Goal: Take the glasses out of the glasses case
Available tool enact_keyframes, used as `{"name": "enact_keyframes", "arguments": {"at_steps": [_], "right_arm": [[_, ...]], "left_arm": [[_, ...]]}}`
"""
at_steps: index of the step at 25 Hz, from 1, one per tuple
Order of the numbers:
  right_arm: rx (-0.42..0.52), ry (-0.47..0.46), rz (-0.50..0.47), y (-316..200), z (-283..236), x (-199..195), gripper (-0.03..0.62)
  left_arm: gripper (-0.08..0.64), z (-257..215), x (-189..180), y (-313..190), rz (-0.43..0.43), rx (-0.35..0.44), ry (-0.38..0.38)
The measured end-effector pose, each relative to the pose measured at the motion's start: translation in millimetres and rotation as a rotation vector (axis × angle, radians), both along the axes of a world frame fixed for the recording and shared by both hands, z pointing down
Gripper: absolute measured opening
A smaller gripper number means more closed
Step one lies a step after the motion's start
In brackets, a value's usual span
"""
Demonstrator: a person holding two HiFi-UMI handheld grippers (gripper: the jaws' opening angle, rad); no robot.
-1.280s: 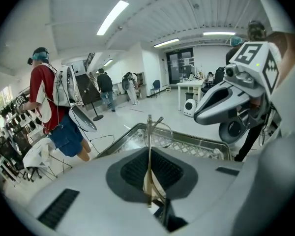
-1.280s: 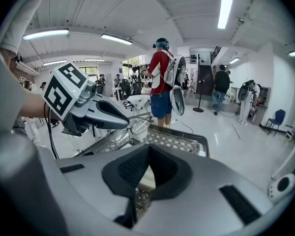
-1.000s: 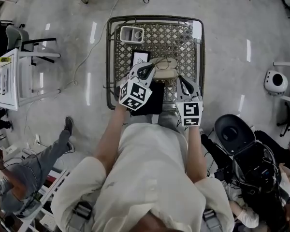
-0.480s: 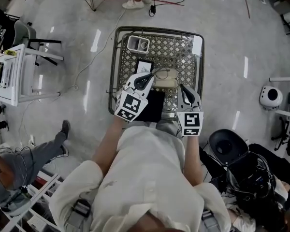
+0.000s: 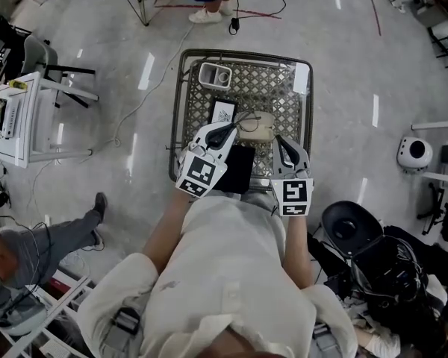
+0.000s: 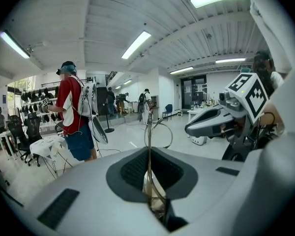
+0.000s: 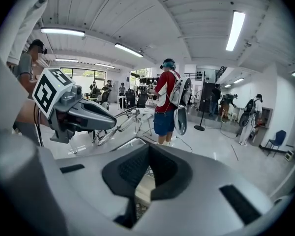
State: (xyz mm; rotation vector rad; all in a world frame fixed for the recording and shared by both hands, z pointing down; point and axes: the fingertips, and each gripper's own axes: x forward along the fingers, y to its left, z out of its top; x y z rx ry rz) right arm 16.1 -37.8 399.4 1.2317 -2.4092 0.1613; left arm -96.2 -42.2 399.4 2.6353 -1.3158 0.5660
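The glasses [image 5: 246,118] are clamped at their thin frame in the left gripper [image 5: 228,130], over the left end of the glasses case [image 5: 263,127] at the middle of the mesh table [image 5: 181,110]. The right gripper [image 5: 282,143] is held with its jaws together and empty, beside the case's right end.

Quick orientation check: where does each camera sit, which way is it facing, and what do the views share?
Head view: on the person's head, looking steeply down at the lattice table; shows torso, both arms, left gripper and right gripper.
Left gripper view: on the left gripper, looking along its jaws, shut on the glasses, out into the room; the right gripper shows at right.
Right gripper view: on the right gripper, looking along its closed jaws; the left gripper shows at left.
Shared: both gripper views show the red-shirted person.
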Motion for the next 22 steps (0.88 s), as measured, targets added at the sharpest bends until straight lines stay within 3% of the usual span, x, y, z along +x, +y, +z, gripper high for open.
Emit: {"name": "enact_keyframes", "arguments": {"at_steps": [22], "right_arm": [[0.040,0.006,0.024,7.7,-14.9,-5.9,0.006]], "left_arm": [[0.030,-4.0,6.9,9.0,0.052,0.017,0.047]]}}
